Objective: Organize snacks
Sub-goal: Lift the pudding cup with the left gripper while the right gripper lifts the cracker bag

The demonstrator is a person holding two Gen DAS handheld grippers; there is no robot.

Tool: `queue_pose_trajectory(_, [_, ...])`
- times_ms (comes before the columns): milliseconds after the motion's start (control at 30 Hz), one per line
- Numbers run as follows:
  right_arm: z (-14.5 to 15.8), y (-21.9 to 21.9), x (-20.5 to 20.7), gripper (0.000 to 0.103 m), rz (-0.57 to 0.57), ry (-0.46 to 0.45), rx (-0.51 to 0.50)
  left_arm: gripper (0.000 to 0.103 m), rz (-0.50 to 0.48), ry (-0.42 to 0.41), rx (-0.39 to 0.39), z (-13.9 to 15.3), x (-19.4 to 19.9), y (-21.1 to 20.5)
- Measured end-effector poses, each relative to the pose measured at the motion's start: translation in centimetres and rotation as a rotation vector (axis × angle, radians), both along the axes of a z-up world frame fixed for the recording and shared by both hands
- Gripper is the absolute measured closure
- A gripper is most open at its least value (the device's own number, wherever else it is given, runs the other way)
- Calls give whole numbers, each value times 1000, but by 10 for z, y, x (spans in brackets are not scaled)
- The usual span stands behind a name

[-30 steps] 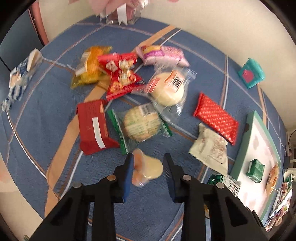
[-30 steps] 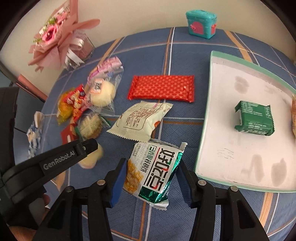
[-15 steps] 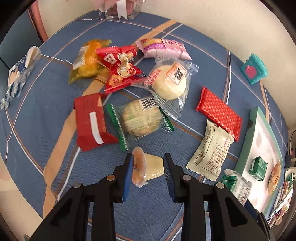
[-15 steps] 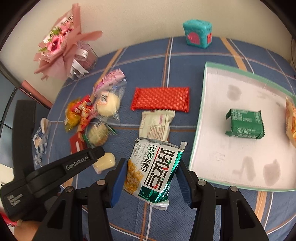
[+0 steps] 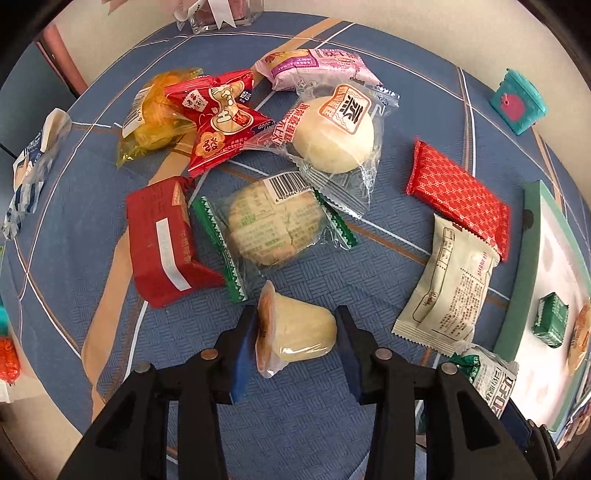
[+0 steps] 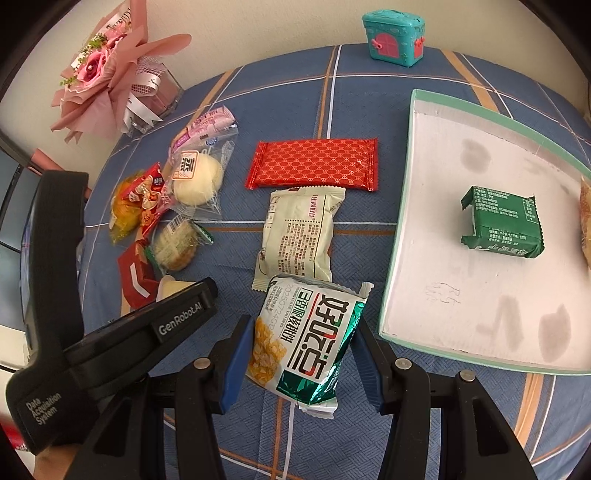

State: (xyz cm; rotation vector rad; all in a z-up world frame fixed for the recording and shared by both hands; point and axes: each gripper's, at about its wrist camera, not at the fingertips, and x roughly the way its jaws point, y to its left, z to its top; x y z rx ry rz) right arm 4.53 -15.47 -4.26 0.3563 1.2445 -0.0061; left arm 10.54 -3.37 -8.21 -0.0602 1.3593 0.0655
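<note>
Resting between hand-held gripper [image 5: 295, 332] fingers: jelly cup [image 5: 295, 328]

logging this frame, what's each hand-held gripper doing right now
Left hand-held gripper: closed on the small pale-yellow plastic jelly cup.
Right hand-held gripper: closed on the green-and-white foil snack packet.

Cream wall [image 6: 258, 33] behind a table with blue plaid cloth [image 6: 288, 92], daylit

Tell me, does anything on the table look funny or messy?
Yes. The snacks lie in a jumbled heap: the red popcorn bag overlaps the yellow packet, and the bun wrapper overlaps the green-edged cookie pack. Nothing looks spilled or torn.
</note>
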Motion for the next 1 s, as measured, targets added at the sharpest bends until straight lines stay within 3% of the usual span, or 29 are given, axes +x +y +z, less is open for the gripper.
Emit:
queue_pose_trajectory(533, [-10, -2, 3, 48, -14, 31, 19, 58, 4, 4, -4, -13, 6, 5])
queue_pose_trajectory(1000, [3, -3, 1, 48, -14, -9, 47, 64, 15, -27, -49, 21, -4, 15])
